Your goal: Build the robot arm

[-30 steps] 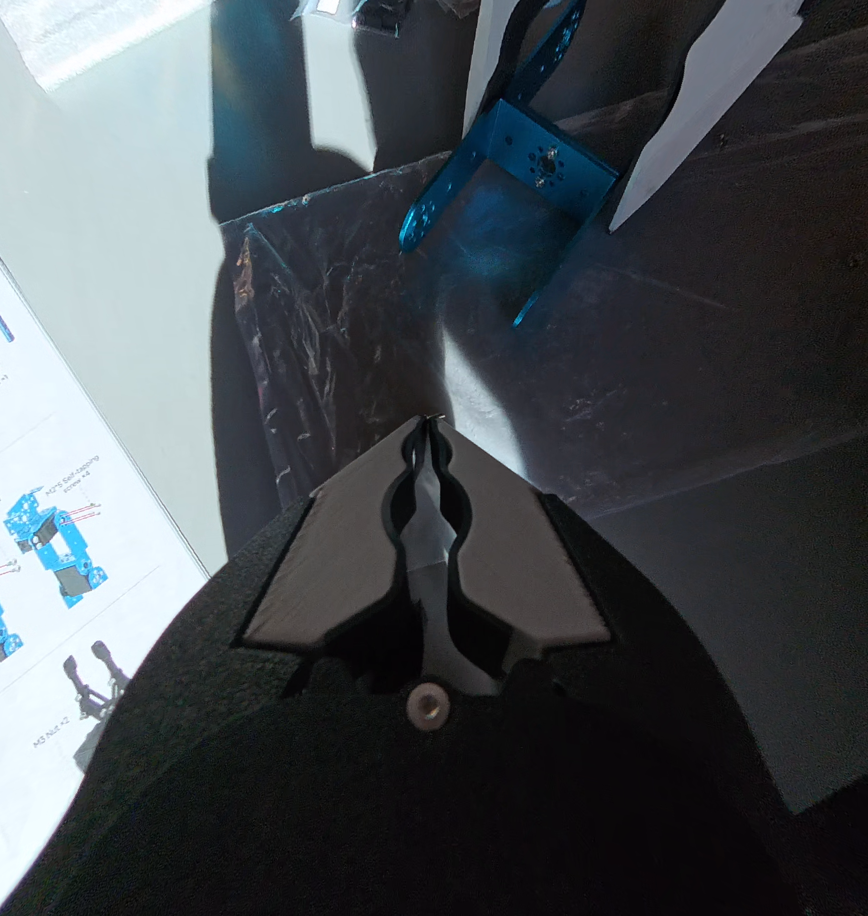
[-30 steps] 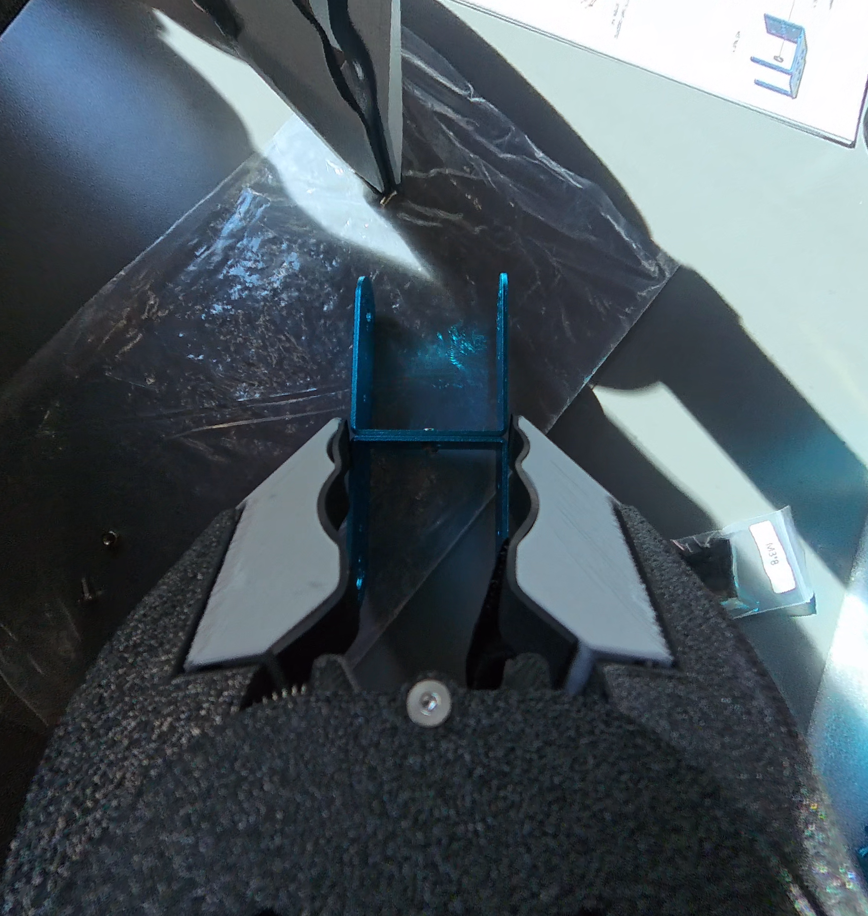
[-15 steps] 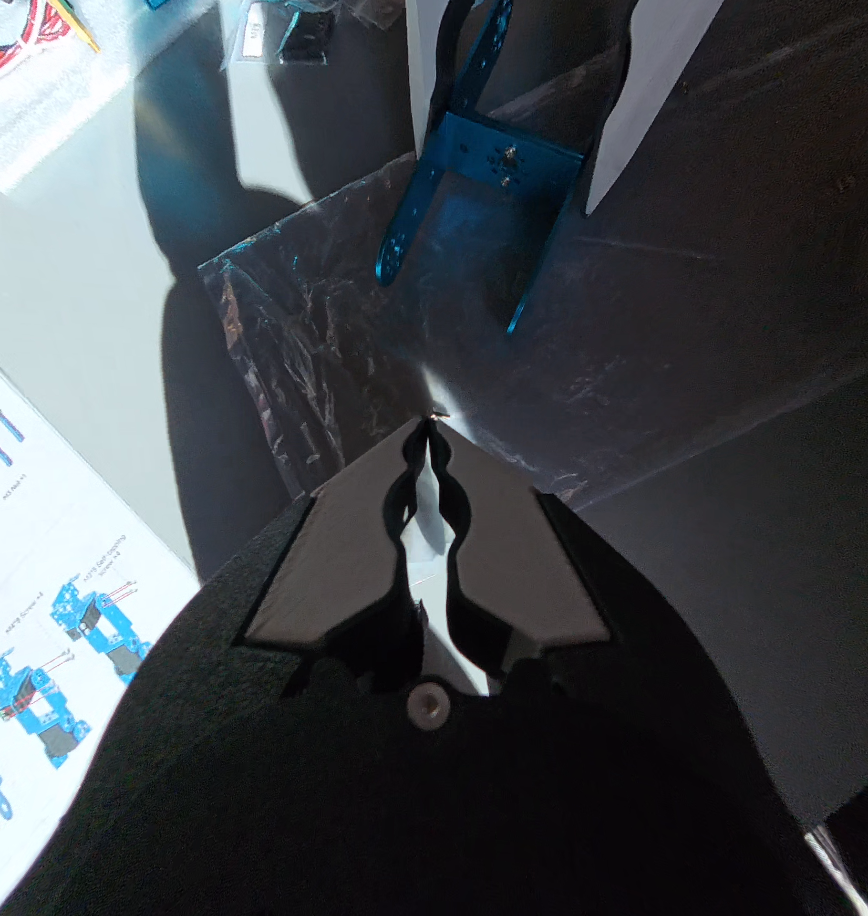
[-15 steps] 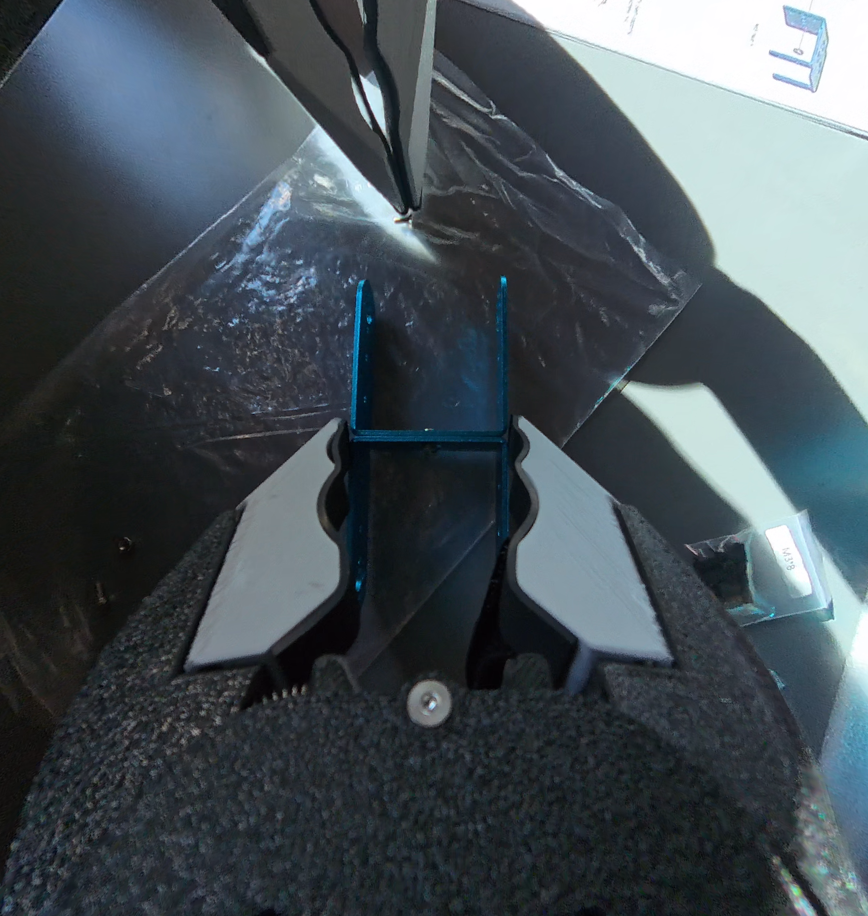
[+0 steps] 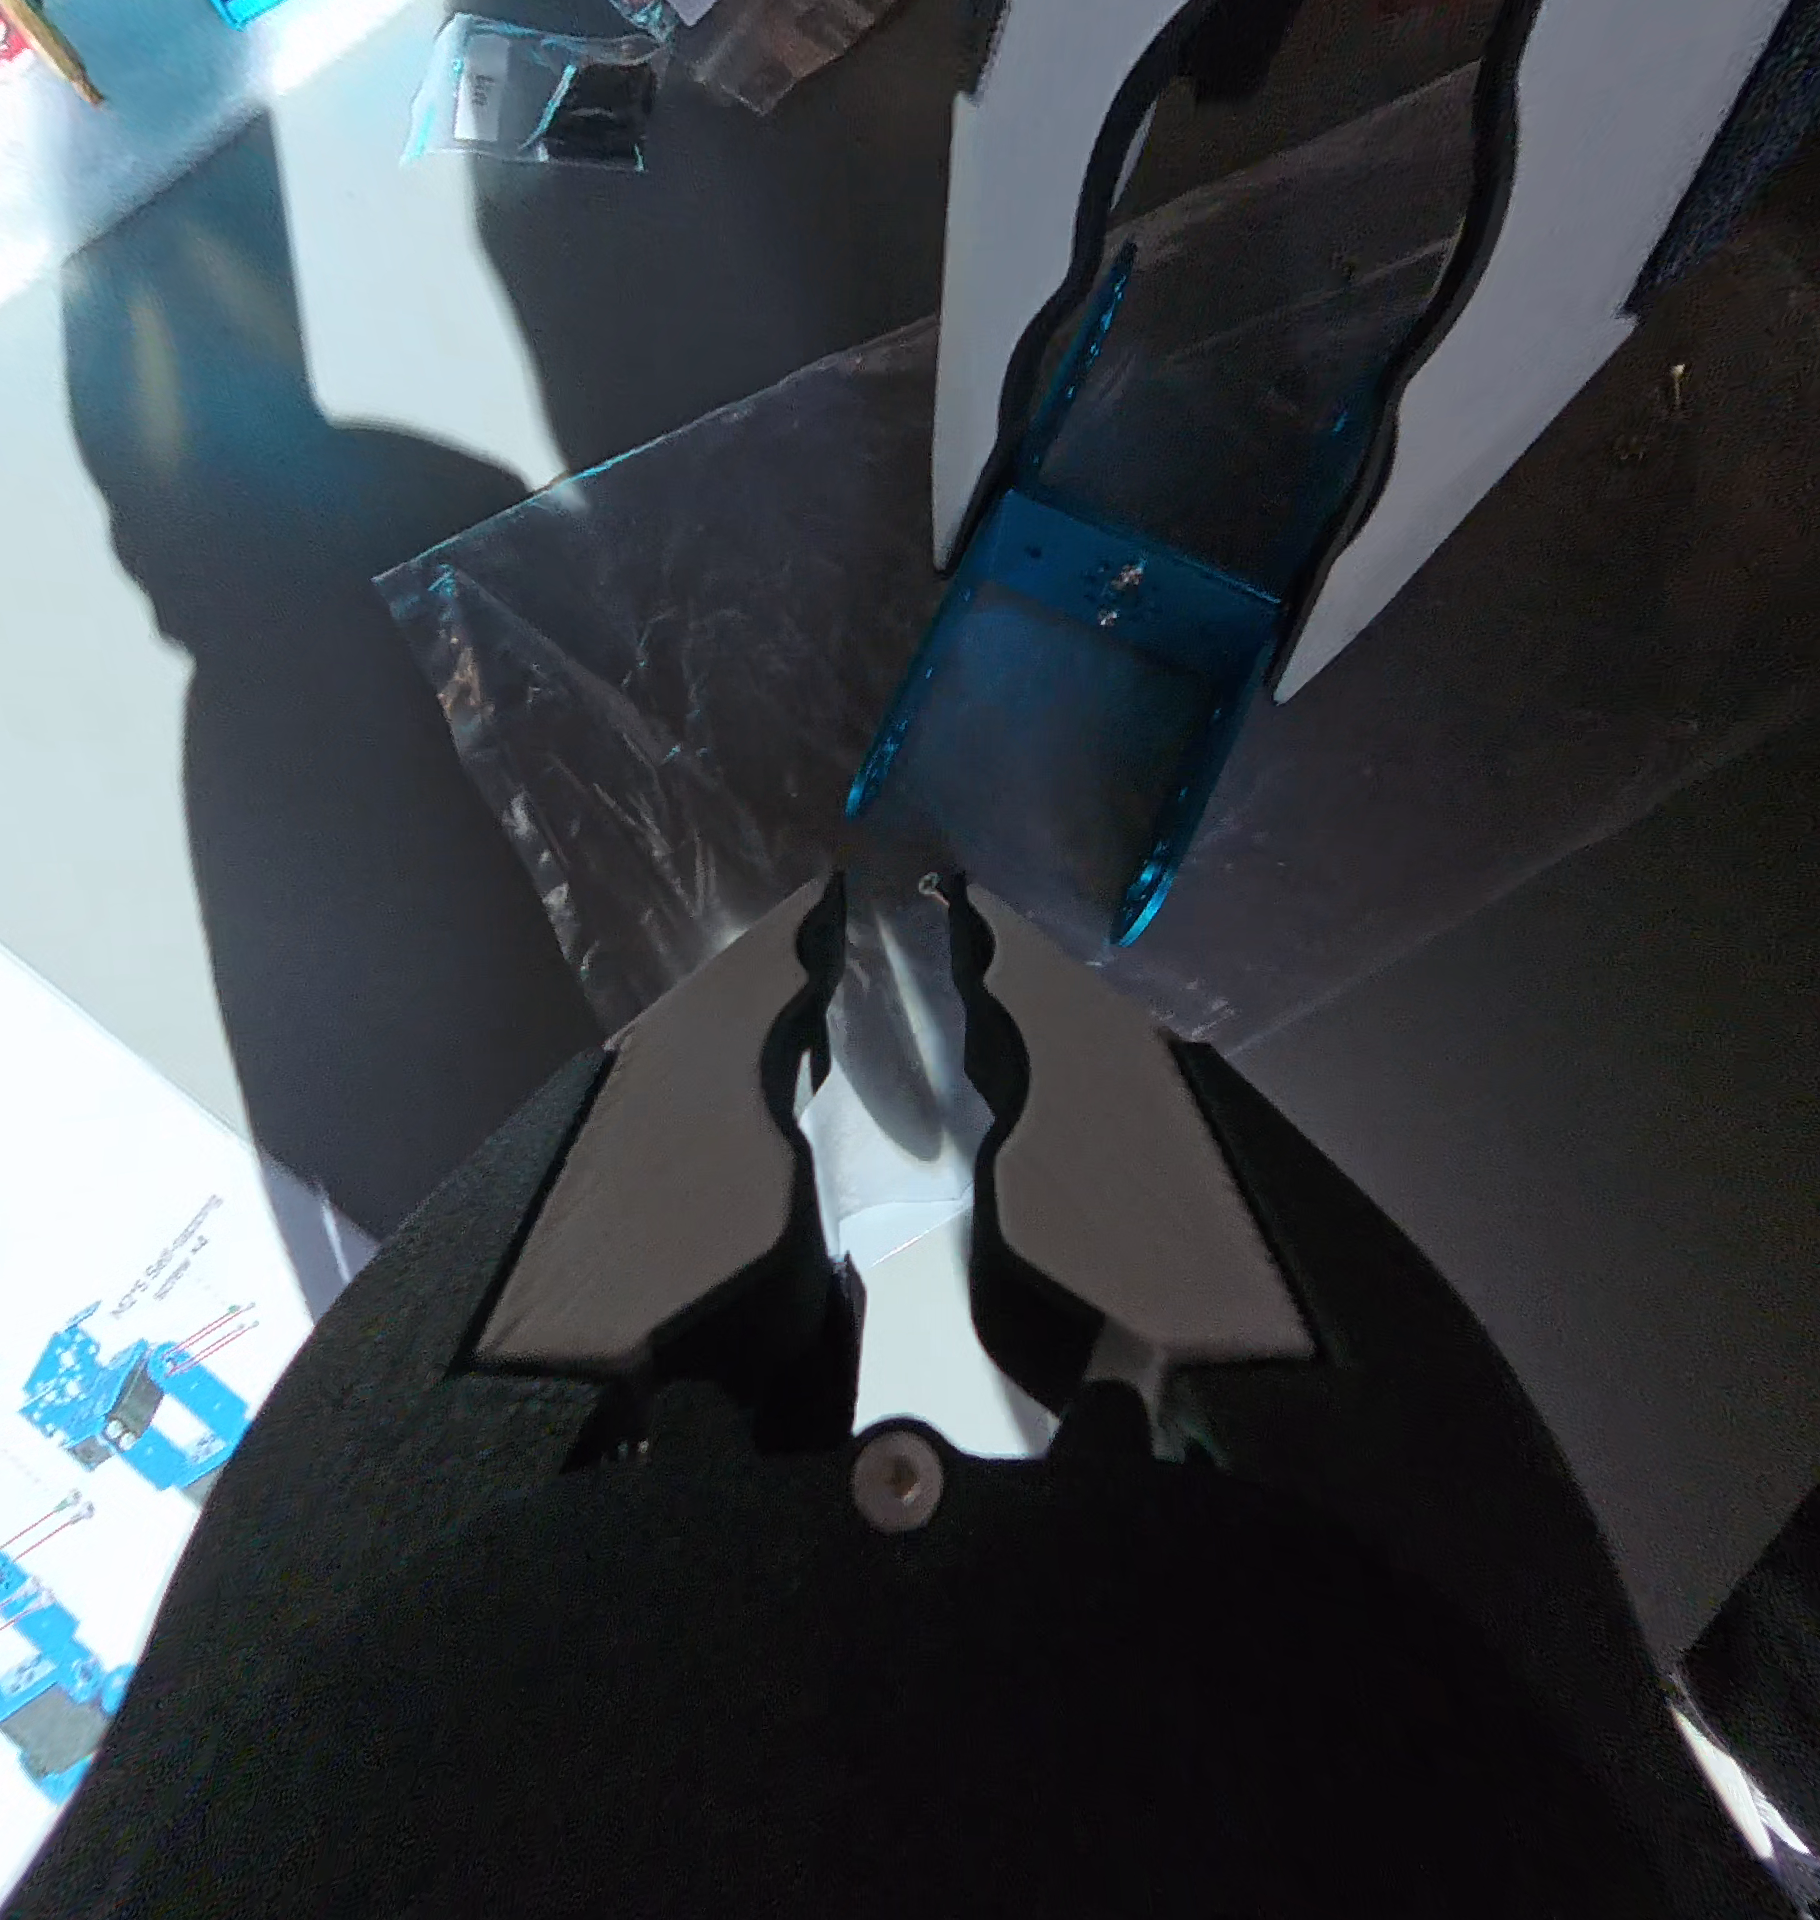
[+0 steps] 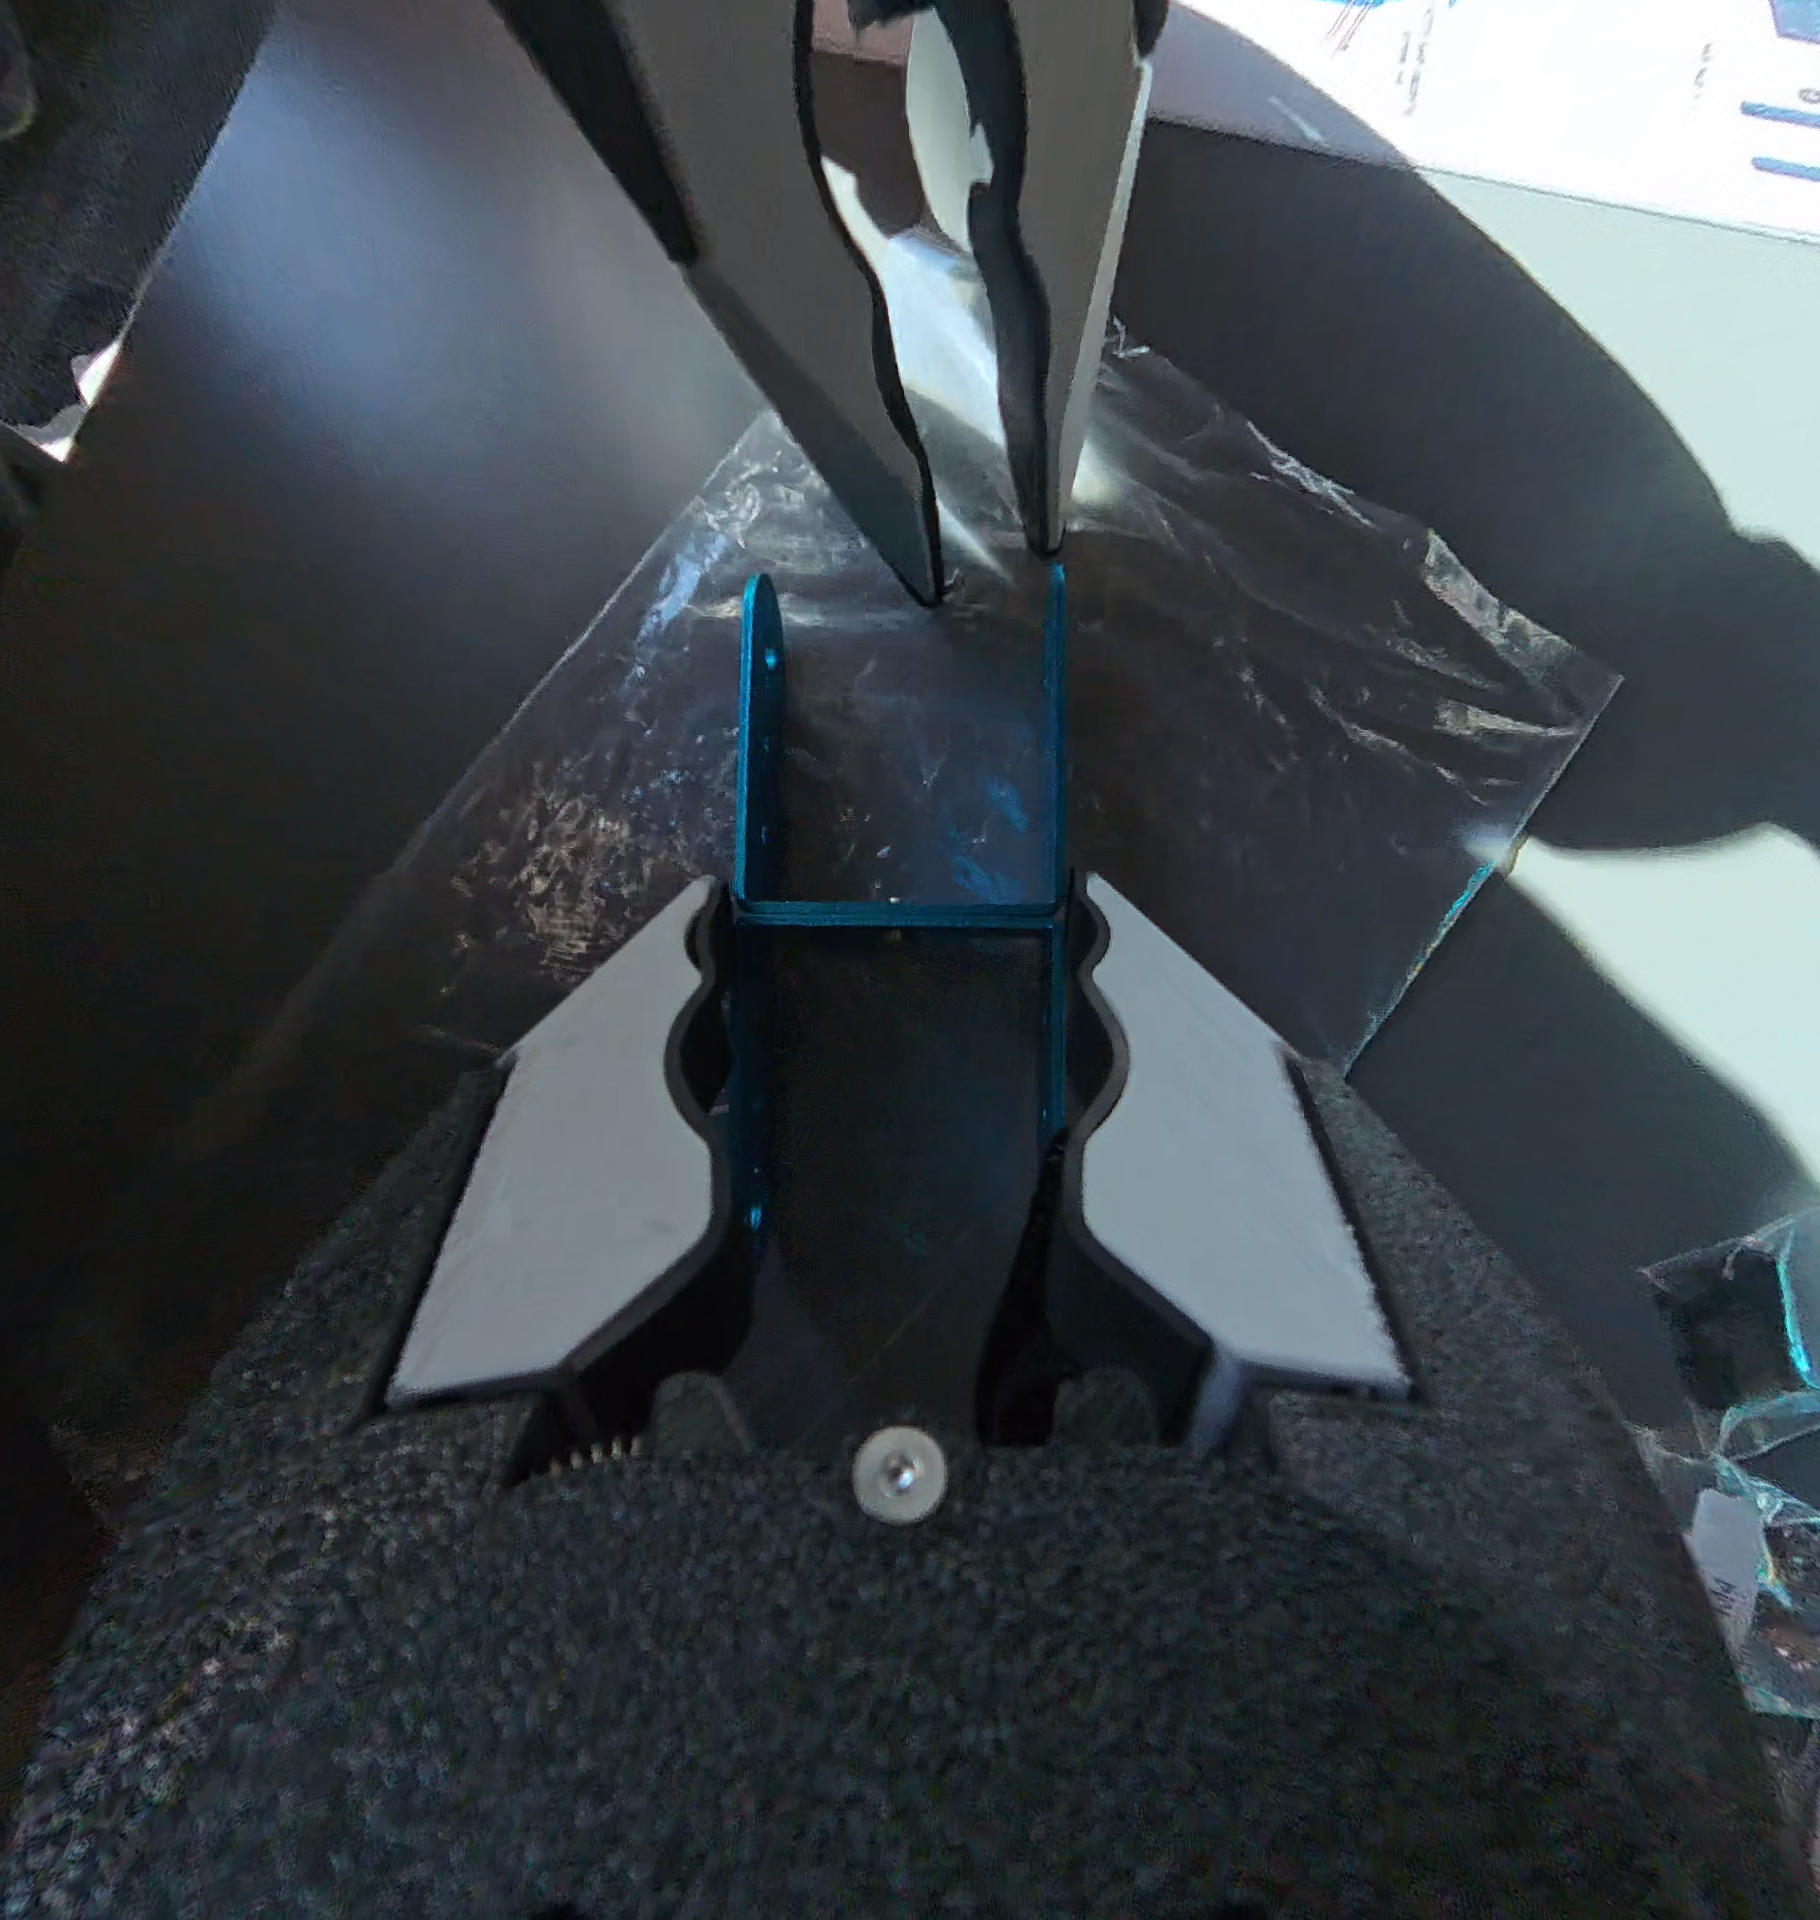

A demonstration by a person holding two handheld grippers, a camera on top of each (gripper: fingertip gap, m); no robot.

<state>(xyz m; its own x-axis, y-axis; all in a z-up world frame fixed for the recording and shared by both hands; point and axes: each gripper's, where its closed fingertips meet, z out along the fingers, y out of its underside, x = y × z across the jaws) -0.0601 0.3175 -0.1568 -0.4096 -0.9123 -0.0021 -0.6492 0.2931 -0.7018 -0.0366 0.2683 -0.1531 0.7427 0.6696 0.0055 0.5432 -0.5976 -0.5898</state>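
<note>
My right gripper (image 6: 898, 894) is shut on a blue metal U-bracket (image 6: 758, 779), gripping its side walls so the two arms point forward over a clear plastic sheet (image 6: 1301, 727). In the left wrist view the bracket (image 5: 1093, 582) and the right gripper (image 5: 1119, 623) stand just beyond my left gripper (image 5: 898, 888). The left gripper is open by a narrow gap, its tips just above the sheet (image 5: 625, 665) by the bracket's arm ends. A tiny metal screw (image 5: 930, 885) sits at its right fingertip; I cannot tell whether it rests on the sheet. The left gripper (image 6: 984, 571) also shows in the right wrist view.
A black mat (image 5: 1508, 935) lies under the sheet on a white table (image 5: 33, 520). A printed instruction sheet (image 5: 75, 1247) lies at the left. Small plastic bags of parts (image 5: 542, 104) lie at the far edge and beside the right gripper (image 6: 1768, 1351). Tip to tip, the grippers are about 6 centimetres apart.
My left gripper, shut on a tiny screw before, has opened a little. The two grippers have come closer, so the left tips now sit at the bracket's arm ends.
</note>
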